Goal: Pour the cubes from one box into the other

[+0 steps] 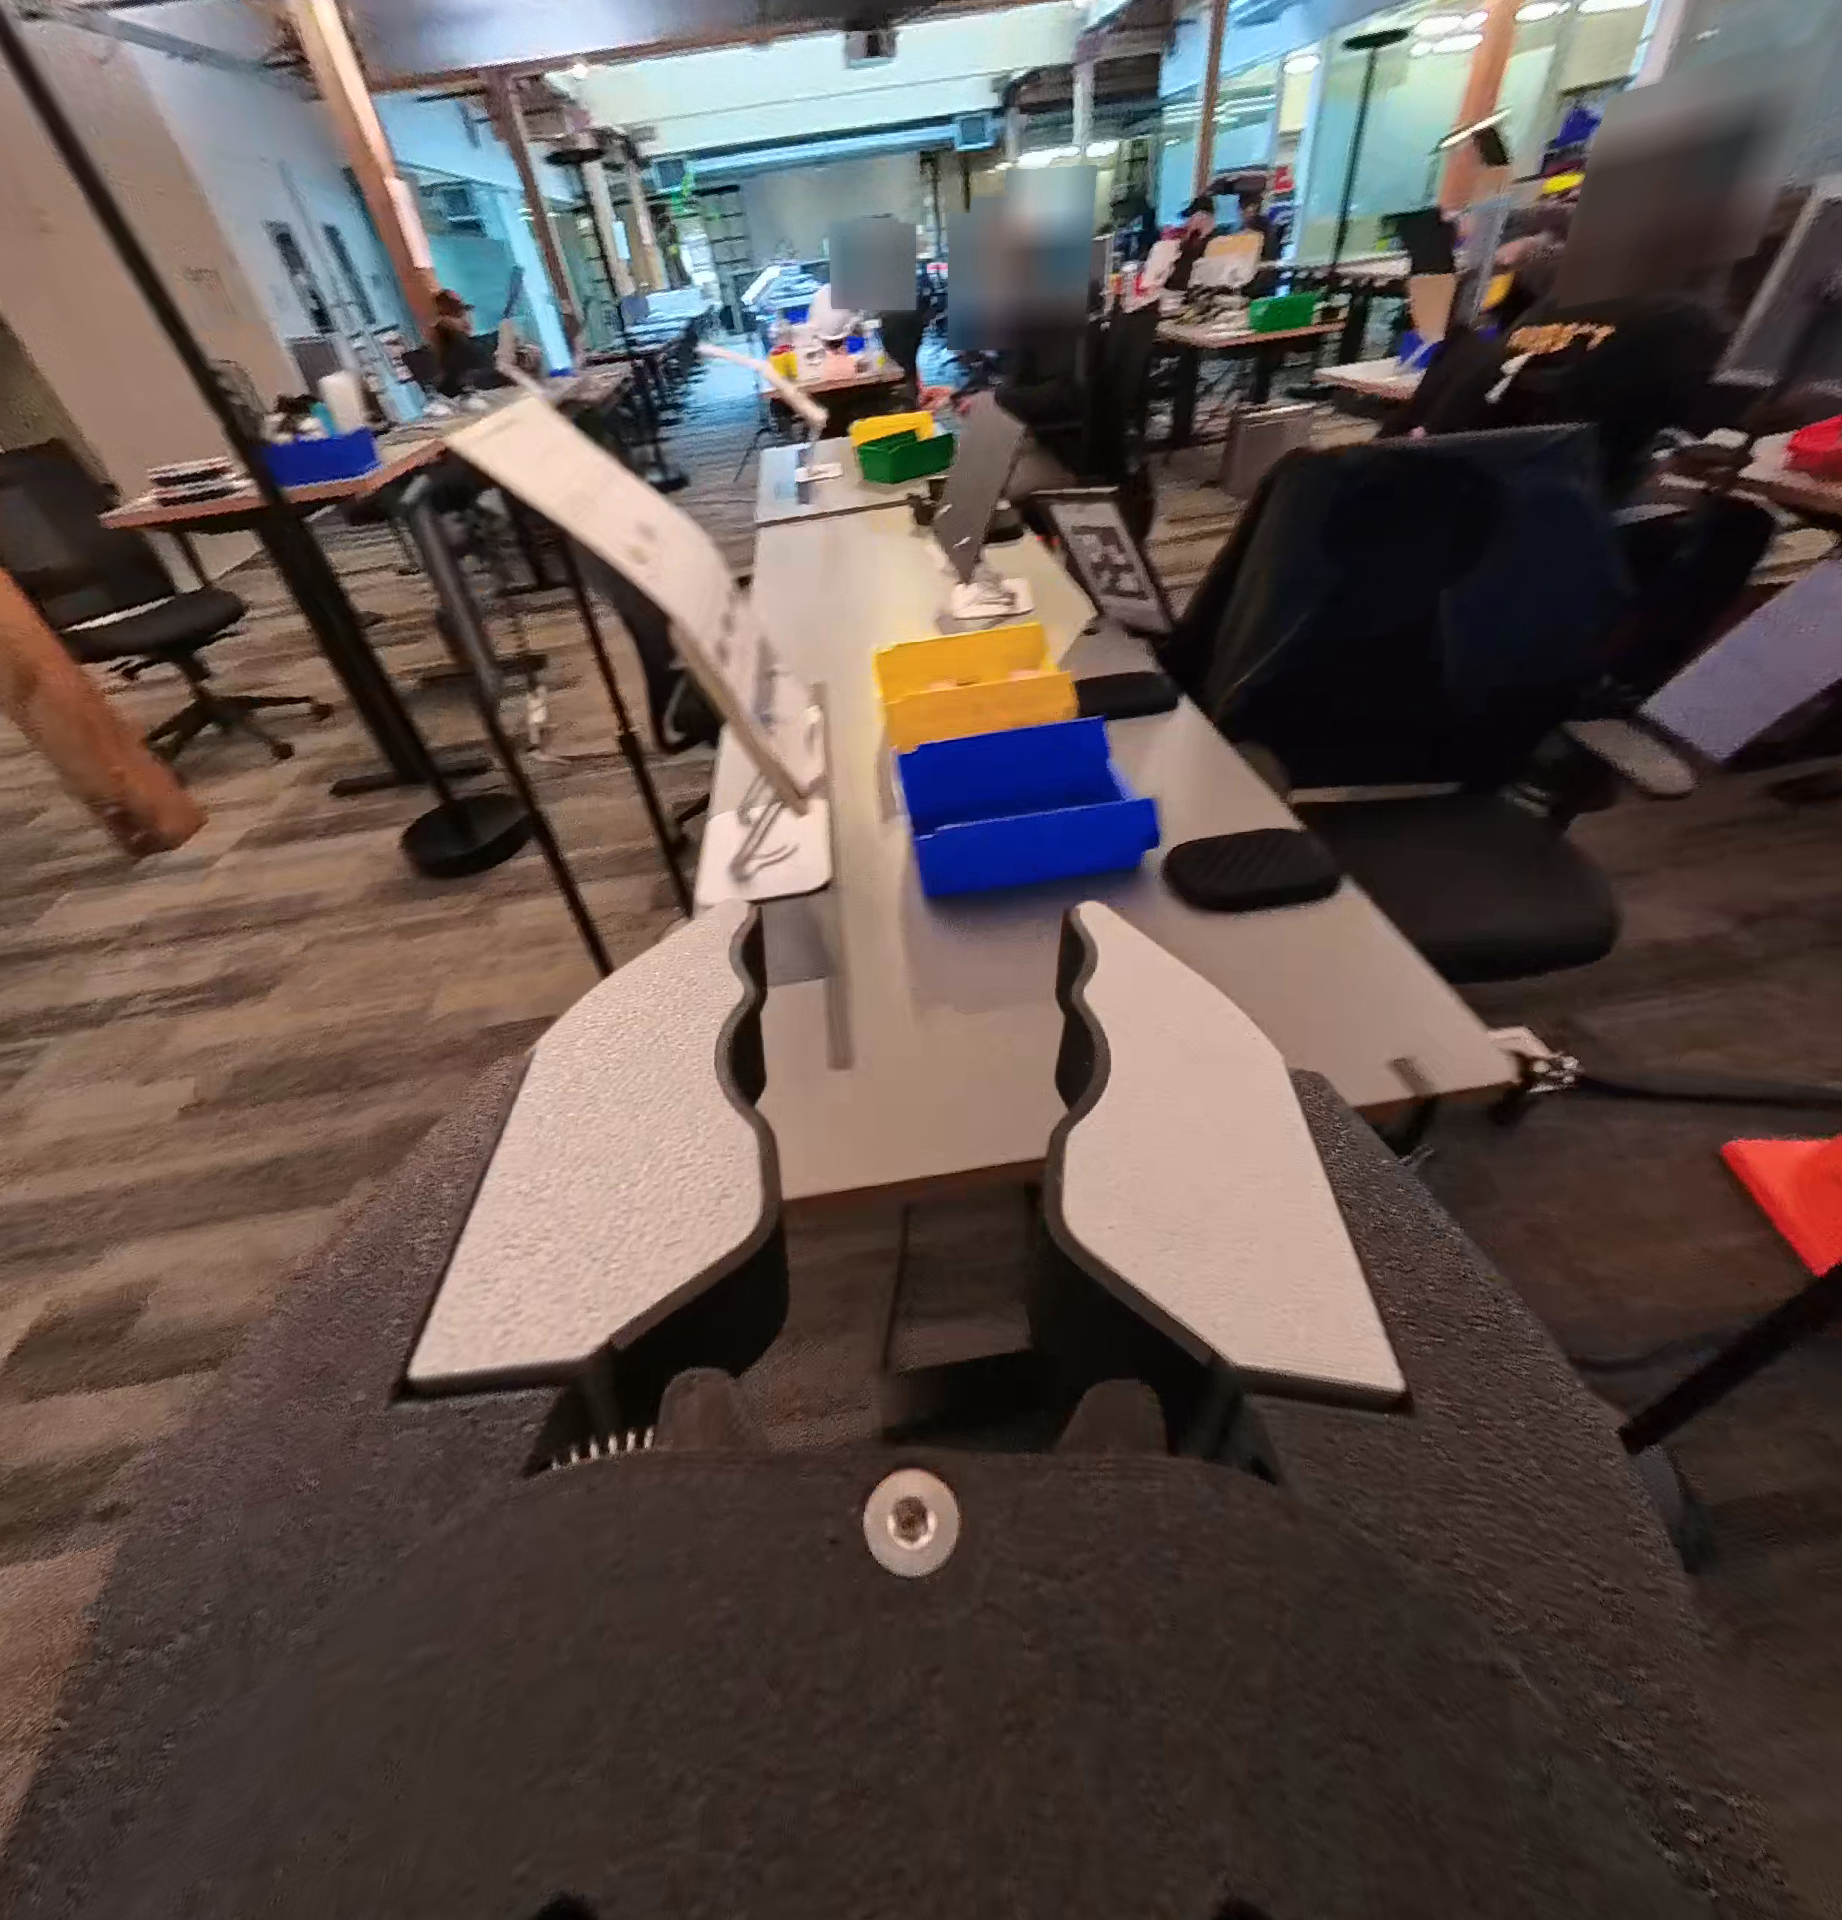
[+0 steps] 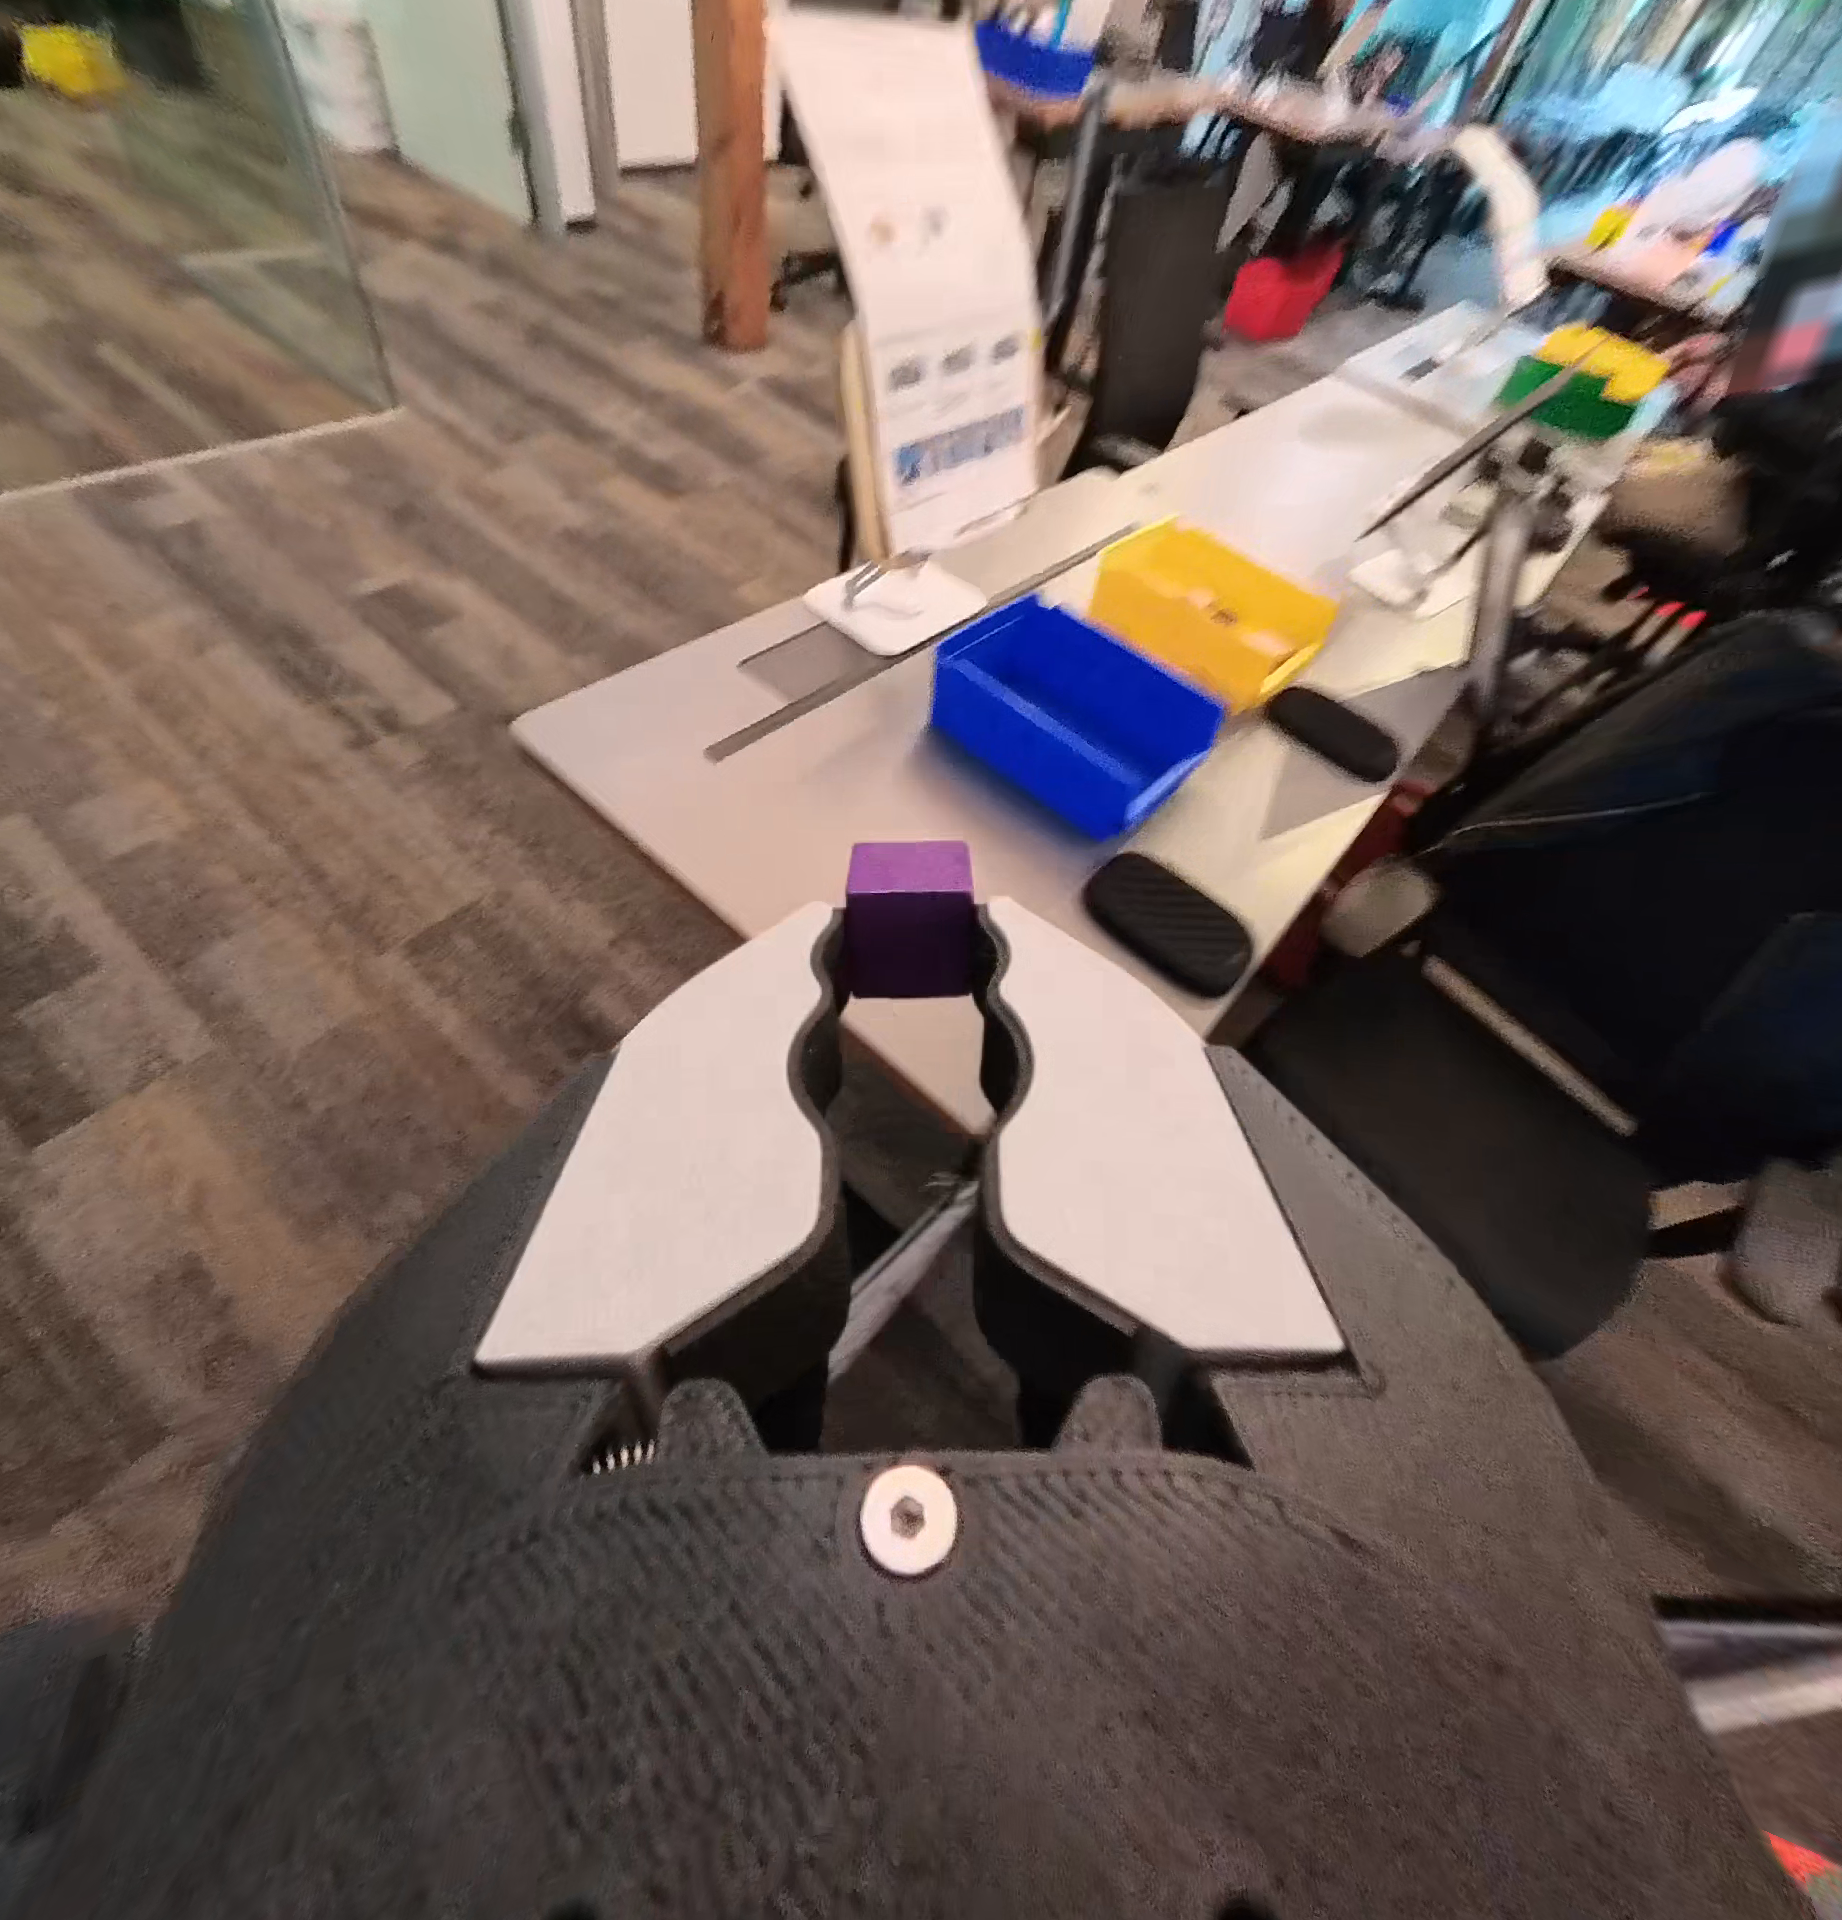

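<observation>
A blue box (image 1: 1021,805) and a yellow box (image 1: 974,681) stand side by side on a long grey table (image 1: 958,1101), the yellow one farther off. Pale cubes show inside the yellow box (image 2: 1213,613); the blue box (image 2: 1073,712) looks empty. My left gripper (image 1: 912,925) is open and empty, held short of the blue box above the table's near end. My right gripper (image 2: 909,920) is shut on a purple cube (image 2: 909,914) at its fingertips, held near the table's (image 2: 792,800) corner, short of the blue box.
Two black oval pads (image 1: 1249,868) (image 1: 1125,694) lie beside the boxes. A tilted paper stand (image 1: 626,540) on a white base (image 1: 761,852) is left of them. A black office chair (image 1: 1436,665) stands to the right. Green and yellow bins (image 1: 901,447) sit farther back. People are at distant tables.
</observation>
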